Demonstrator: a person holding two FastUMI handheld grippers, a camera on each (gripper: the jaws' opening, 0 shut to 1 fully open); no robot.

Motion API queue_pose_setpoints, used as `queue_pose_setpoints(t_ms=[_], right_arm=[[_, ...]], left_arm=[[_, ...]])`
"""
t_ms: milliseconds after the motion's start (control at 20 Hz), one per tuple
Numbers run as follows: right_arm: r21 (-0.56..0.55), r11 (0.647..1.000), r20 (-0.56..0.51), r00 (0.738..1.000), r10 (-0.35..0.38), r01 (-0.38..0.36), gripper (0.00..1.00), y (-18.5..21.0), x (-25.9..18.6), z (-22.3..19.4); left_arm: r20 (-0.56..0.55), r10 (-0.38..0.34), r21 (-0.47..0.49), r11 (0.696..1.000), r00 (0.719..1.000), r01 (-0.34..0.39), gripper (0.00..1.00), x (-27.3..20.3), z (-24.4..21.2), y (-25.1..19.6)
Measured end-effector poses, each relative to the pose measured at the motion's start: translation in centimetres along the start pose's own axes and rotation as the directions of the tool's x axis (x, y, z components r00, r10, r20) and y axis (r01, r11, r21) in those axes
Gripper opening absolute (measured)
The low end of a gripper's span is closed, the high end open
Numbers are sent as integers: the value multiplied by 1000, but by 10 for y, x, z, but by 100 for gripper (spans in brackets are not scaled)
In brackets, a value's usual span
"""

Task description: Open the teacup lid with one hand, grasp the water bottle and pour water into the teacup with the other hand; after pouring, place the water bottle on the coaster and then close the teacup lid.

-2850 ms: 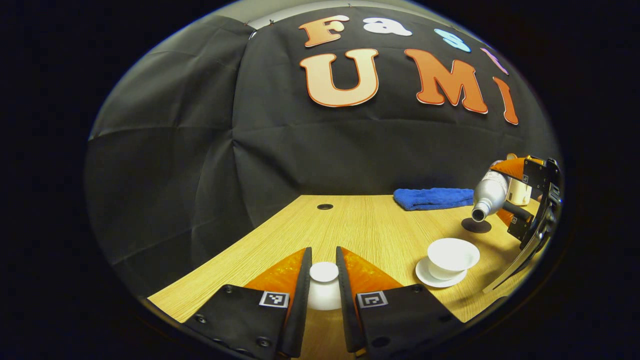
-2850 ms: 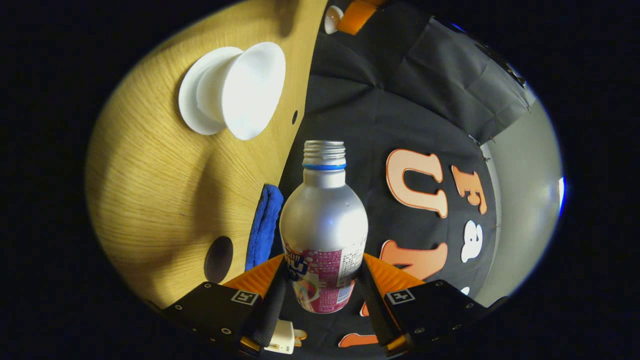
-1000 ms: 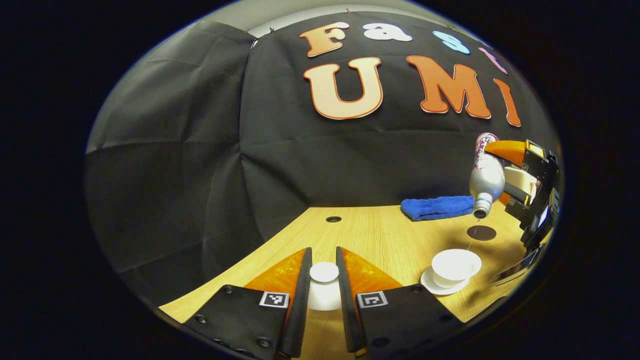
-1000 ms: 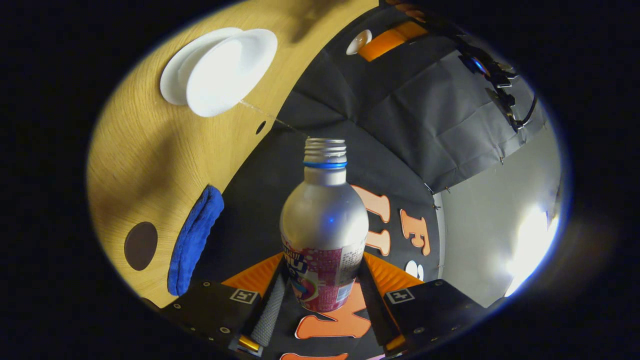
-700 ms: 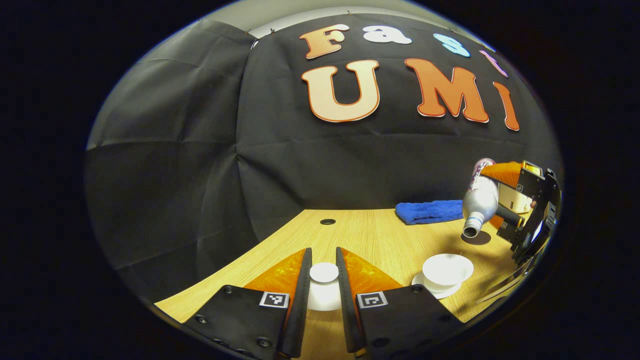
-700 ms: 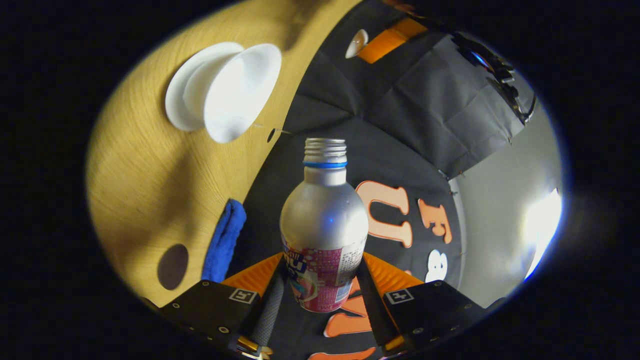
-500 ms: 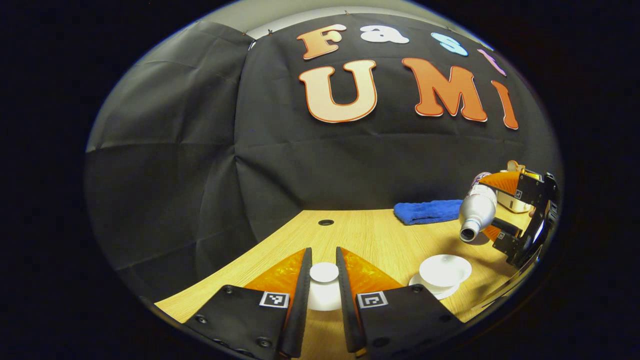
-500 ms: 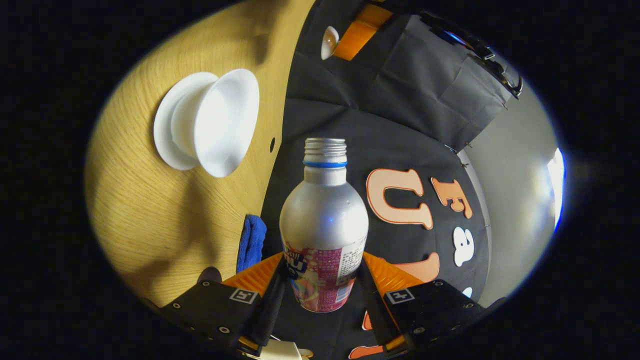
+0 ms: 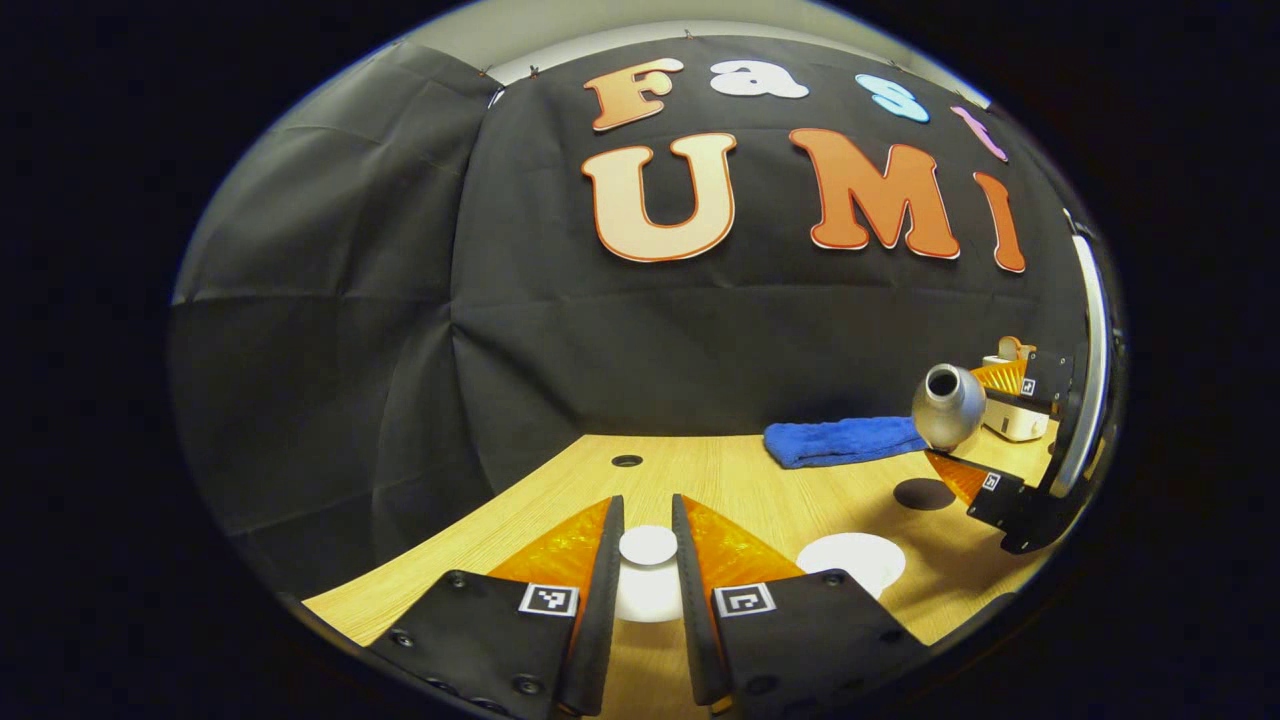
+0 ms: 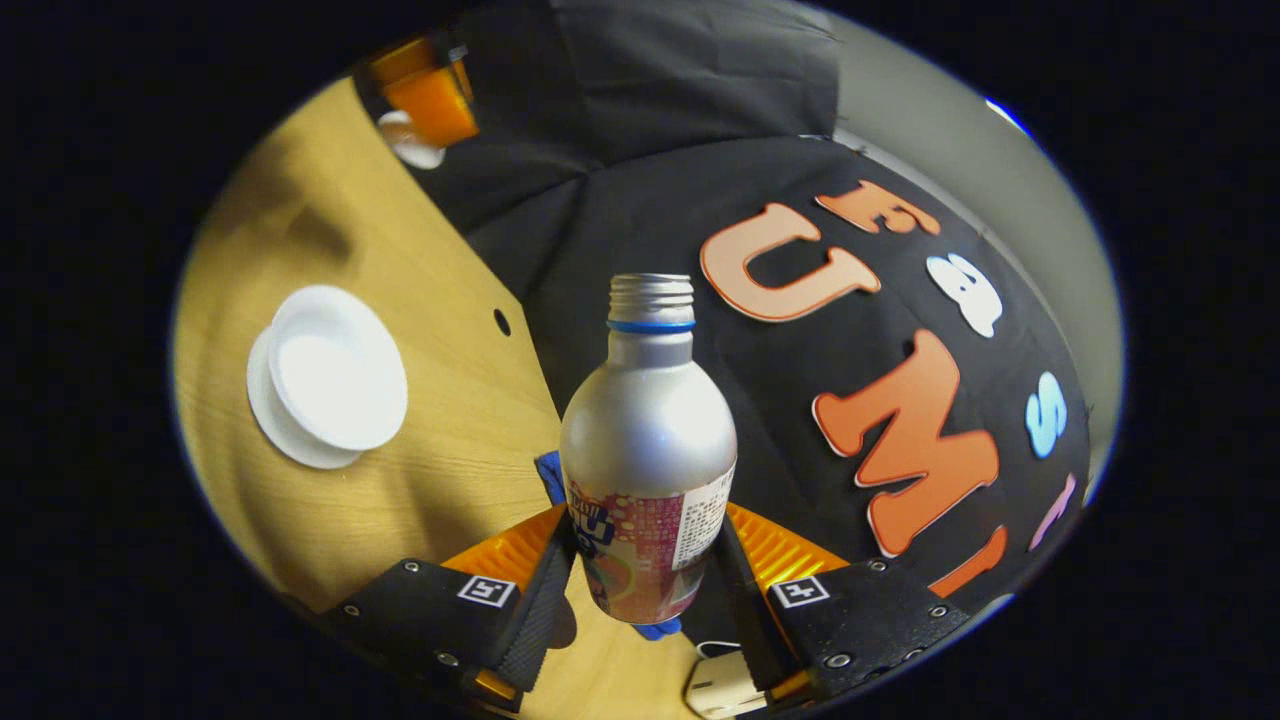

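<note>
A: State the grip status.

B: The right gripper (image 10: 645,590) is clenched on the water bottle (image 10: 648,450), both fingers pressing its labelled lower body. The left gripper (image 9: 648,590) is clenched on the teacup lid (image 9: 648,548), held over the table (image 9: 740,470).

A: Locate the targets.

B: The open teacup (image 10: 335,365) stands on its saucer (image 10: 275,420), left of the bottle. The coaster (image 9: 922,493) lies to the far right, near the blue towel (image 9: 835,440).

A: Hazards?

B: The bottle is uncapped and tilted; residual water may spill. An off-centre landing on the coaster may tip it. A misaligned lid may knock the cup.
</note>
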State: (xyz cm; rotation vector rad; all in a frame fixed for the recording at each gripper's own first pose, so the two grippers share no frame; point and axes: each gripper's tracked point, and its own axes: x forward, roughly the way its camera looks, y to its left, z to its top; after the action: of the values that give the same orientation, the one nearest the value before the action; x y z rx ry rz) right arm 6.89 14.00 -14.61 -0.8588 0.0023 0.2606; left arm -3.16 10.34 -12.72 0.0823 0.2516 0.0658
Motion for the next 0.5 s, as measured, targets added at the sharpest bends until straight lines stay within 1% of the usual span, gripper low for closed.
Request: queue_pose_setpoints(t_ms=[150,300,450,500], right_arm=[[171,985,-16,1000,7,-4,78,-13,3,-6],[335,942,-46,999,12,4,78,-26,-2,-17],[430,903,-68,998,8,22,78,-24,0,-24],[461,887,-71,997,22,14,78,-23,1,-25]], left_arm=[[17,-18,-5,1000,1000,18,35,-1,7,-12],[22,-46,-14,999,999,47,35,1,10,-29],[24,-77,-14,997,997,77,36,2,11,-48],[26,-89,-17,996,996,89,35,1,12,-55]])
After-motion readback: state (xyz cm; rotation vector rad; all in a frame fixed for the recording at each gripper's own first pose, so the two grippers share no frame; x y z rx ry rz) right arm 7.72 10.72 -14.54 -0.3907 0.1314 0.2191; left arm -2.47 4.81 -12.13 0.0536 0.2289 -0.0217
